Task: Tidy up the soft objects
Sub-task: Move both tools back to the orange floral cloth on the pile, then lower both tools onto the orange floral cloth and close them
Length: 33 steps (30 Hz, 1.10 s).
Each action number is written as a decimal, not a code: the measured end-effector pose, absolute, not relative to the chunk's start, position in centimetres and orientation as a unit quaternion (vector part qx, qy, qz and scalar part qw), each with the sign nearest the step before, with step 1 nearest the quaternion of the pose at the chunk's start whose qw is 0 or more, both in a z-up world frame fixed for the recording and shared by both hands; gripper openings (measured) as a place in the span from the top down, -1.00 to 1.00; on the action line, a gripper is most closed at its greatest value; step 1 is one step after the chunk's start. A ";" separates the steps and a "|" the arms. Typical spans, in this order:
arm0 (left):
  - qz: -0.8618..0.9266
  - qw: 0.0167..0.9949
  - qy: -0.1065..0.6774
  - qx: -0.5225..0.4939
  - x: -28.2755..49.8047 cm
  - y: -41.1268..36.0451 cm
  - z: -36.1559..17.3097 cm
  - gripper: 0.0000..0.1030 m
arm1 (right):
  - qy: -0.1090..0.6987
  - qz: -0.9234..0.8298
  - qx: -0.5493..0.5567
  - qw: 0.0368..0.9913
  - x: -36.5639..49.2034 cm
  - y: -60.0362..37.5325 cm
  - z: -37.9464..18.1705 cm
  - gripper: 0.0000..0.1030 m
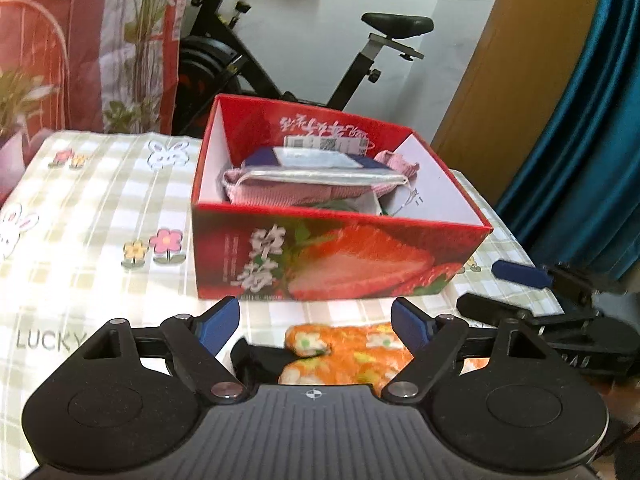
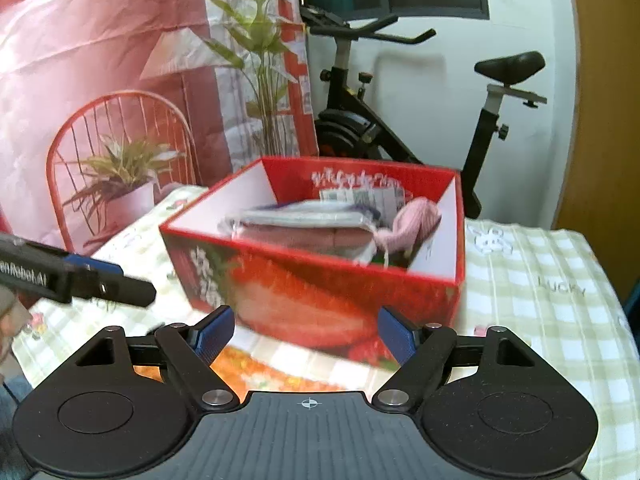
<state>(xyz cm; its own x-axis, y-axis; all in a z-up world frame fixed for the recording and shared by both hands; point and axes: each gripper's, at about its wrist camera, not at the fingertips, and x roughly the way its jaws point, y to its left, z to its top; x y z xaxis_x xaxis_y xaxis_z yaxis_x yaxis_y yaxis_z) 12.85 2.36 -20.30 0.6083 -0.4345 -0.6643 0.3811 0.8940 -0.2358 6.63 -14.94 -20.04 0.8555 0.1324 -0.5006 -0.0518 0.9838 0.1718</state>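
Hovering both my tongs over checked tablecloth (image 1: 80, 208). Left gripper (image 1: 316, 326) released, nothing gripped; orange floral cloth (image 1: 352, 350) lies below at 6 o'clock. Right gripper (image 2: 306, 332) also released, empty. Strawberry box (image 1: 340, 256) at 12 o'clock, pink knit (image 2: 412, 224) inside.

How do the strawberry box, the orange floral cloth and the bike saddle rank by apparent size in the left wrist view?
1. strawberry box
2. orange floral cloth, partly hidden, nearer the camera
3. bike saddle, farther away
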 end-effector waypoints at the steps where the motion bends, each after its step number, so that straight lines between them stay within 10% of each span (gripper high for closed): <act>1: -0.227 0.895 0.382 -0.035 12.8 2.4 -20.6 -0.59 | 0.268 0.049 0.076 0.959 6.5 -14.7 -20.5 -0.47; 14: -0.245 0.870 0.427 -0.019 10.7 0.5 -26.0 -0.11 | 0.323 0.060 0.080 0.941 5.1 -11.9 -26.2 -0.33; 33: -0.253 0.857 0.449 -0.025 10.3 1.4 -29.7 -0.07 | 0.296 0.069 0.062 0.951 3.6 -12.0 -27.4 -0.31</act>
